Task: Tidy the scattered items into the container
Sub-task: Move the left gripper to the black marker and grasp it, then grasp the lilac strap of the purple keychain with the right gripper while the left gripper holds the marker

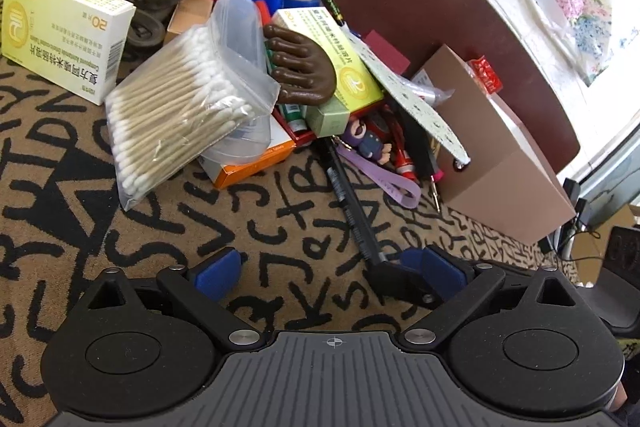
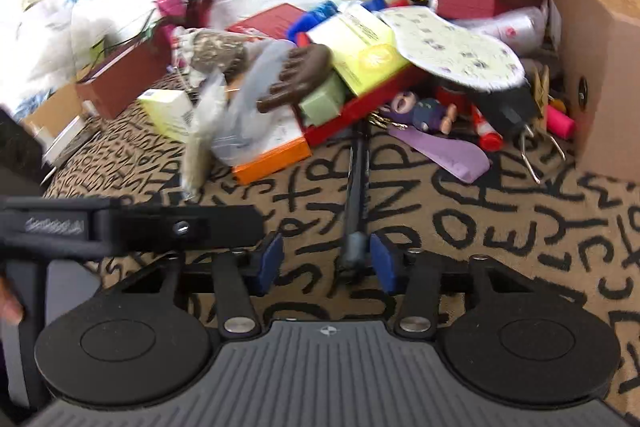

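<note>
- Right wrist view: right gripper (image 2: 326, 261) has its jaws part open around the black pen (image 2: 357, 187), not clamped yet. Close off-centre and it rolls away.
- Left gripper (image 1: 328, 267) is wide open, empty, and could snag the pen.
- Brown box (image 1: 492, 147) sits ahead-right.

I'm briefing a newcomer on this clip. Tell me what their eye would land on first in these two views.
First, the cluttered heap at the back of the patterned cloth: a clear bag of cotton swabs at the left front, a brown wooden massage comb lying on a yellow medicine box. Right of the heap stands a brown cardboard box. In front, a black pen lies between the open jaws of the right gripper.
</note>
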### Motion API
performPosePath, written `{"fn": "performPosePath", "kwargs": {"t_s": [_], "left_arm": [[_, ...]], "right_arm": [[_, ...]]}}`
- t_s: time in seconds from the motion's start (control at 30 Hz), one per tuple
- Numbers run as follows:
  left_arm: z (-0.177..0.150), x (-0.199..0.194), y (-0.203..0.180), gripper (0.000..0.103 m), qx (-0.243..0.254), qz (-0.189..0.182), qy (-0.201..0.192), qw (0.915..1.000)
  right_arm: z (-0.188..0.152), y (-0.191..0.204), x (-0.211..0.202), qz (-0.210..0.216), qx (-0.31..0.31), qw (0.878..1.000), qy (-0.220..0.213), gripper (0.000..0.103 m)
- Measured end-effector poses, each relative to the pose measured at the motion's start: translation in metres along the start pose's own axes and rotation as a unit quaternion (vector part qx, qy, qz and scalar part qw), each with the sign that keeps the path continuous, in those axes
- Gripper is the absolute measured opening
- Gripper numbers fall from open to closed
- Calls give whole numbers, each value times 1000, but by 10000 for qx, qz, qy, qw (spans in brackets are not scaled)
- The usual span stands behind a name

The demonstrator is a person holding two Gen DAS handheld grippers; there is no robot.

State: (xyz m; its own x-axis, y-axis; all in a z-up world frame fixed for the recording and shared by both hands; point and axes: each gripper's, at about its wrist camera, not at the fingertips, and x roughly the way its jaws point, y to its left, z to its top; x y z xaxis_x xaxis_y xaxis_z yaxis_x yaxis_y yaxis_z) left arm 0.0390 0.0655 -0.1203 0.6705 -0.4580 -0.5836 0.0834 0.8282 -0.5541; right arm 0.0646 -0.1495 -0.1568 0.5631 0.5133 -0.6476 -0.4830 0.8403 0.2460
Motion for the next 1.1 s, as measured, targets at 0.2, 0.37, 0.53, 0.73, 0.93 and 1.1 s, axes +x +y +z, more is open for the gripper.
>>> {"fn": "performPosePath", "kwargs": {"t_s": [0.2, 0.37, 0.53, 0.73, 0.93, 1.1], "left_arm": [[3, 12, -14, 96, 232, -163, 118, 9995], [4, 39, -36, 77, 505, -329, 385, 9974], [4, 54, -45, 63, 666, 64, 277, 9974], [9, 60, -36, 19, 684, 305, 235, 9969], [8, 56, -34, 15, 818, 319, 313, 9956], [0, 39, -30, 10, 829, 322, 495, 9948]], "right_arm": [[13, -33, -12, -804, 415, 9953, -359, 60], [17, -42, -1, -1323, 67, 9905, -377, 56], [22, -45, 15, -1353, -155, 9899, -387, 55], [29, -47, 36, -1255, -290, 9912, -319, 46], [25, -46, 31, -908, -78, 9957, -147, 21], [8, -35, 2, -837, -162, 9963, -91, 19]]}}
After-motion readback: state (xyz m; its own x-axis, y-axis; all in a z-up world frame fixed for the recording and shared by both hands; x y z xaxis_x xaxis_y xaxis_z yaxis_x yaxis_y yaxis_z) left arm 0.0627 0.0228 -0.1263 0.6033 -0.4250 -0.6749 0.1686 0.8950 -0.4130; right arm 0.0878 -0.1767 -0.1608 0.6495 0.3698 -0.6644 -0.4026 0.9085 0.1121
